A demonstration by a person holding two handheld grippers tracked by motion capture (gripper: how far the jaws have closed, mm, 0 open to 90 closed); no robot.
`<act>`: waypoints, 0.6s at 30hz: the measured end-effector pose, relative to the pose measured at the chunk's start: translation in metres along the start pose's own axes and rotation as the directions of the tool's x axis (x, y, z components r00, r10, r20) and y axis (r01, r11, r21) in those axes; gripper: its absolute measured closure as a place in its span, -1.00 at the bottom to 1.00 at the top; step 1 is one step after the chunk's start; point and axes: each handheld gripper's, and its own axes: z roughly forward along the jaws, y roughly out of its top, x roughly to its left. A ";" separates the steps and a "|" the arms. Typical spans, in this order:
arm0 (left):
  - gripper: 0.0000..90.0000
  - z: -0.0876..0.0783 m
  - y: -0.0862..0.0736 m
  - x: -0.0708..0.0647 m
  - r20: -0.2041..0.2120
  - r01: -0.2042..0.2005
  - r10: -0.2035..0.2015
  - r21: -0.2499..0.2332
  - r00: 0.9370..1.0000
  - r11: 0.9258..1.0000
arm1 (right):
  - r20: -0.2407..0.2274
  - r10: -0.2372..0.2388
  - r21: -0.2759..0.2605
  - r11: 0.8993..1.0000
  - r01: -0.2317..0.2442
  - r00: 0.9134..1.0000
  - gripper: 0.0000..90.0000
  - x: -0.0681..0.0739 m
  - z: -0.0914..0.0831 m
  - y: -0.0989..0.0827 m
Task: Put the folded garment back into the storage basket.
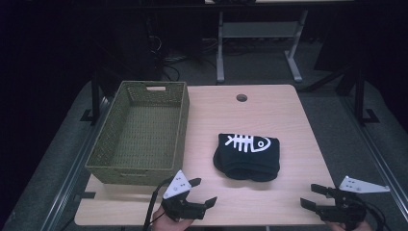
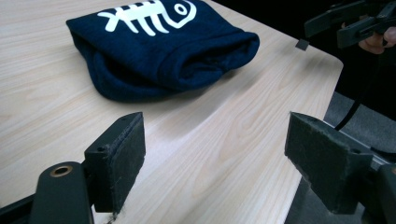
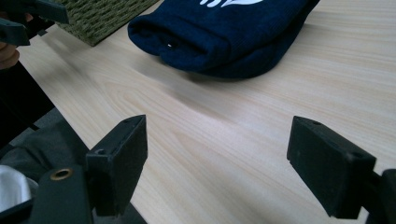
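While you are holding the left gripper point(image 1: 201, 191) and right gripper point(image 1: 313, 196) with jaws apart, empty, the folded navy garment point(image 1: 248, 156) is lying mid-table, right of the basket point(image 1: 142, 166); soft, light, floppy, so pinch its thick rolled near edge.

Navy cloth, white fishbone, green weave on pale wood.
From my screens I see a folded garment point(image 1: 248, 156) in dark navy, printed with a white fish skeleton point(image 1: 248, 142). The woven basket point(image 1: 139, 132) is olive green all over. The table point(image 1: 269, 113) shows light, blond wood grain. My left gripper point(image 1: 204, 191) and right gripper point(image 1: 310, 195) are black, each topped by a pale grey plate.
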 end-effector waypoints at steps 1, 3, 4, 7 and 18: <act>-0.56 0.001 0.001 0.000 0.001 -0.002 0.002 0.001 1.000 1.000 | -0.002 -0.005 -0.006 1.000 0.005 1.000 -0.56 -0.001 0.000 0.001; -0.56 0.006 0.005 0.002 0.005 0.003 -0.003 -0.001 1.000 1.000 | -0.007 -0.006 -0.007 1.000 0.006 1.000 -0.56 -0.001 0.000 0.005; -0.56 0.008 0.007 0.003 0.005 0.001 -0.001 -0.001 1.000 1.000 | -0.006 -0.010 -0.007 1.000 0.010 1.000 -0.56 -0.001 0.000 0.006; -0.56 0.012 0.012 0.004 0.007 0.007 -0.007 -0.003 1.000 1.000 | -0.011 -0.012 -0.006 1.000 0.012 1.000 -0.56 -0.002 0.002 0.011; -0.59 0.050 0.042 0.017 -0.011 0.010 -0.009 0.015 1.000 1.000 | -0.020 -0.044 0.014 0.999 0.044 0.999 -0.57 -0.002 0.016 0.042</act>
